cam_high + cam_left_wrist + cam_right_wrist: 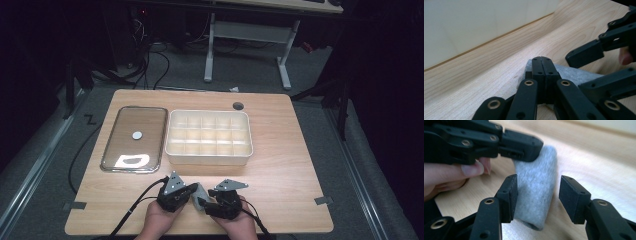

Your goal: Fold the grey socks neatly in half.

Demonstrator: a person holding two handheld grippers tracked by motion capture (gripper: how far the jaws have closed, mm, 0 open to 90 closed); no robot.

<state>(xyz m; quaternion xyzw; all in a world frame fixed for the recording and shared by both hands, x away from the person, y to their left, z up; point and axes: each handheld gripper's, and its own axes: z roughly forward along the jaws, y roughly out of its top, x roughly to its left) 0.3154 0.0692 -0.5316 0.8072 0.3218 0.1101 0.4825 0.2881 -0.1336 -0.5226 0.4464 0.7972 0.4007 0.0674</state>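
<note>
Left claw (541, 62): clamped shut on rolled grey sock (536, 192), lower centre of counter (290, 165). Right claw (537, 195): open, straddling the sock without pressing. Risk: one-sided hold lets the roll unfurl or sag before reaching compartment box (245, 155).

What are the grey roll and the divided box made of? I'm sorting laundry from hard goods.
Grey roll: looks like soft knit fabric, perhaps a sock, with a fuzzy matte surface. Divided box: seems to be cream plastic, with smooth, slightly glossy walls.

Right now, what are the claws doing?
Left claw shut on grey cloth. Right claw open around it. Compartment box beyond, nothing blocking.
</note>
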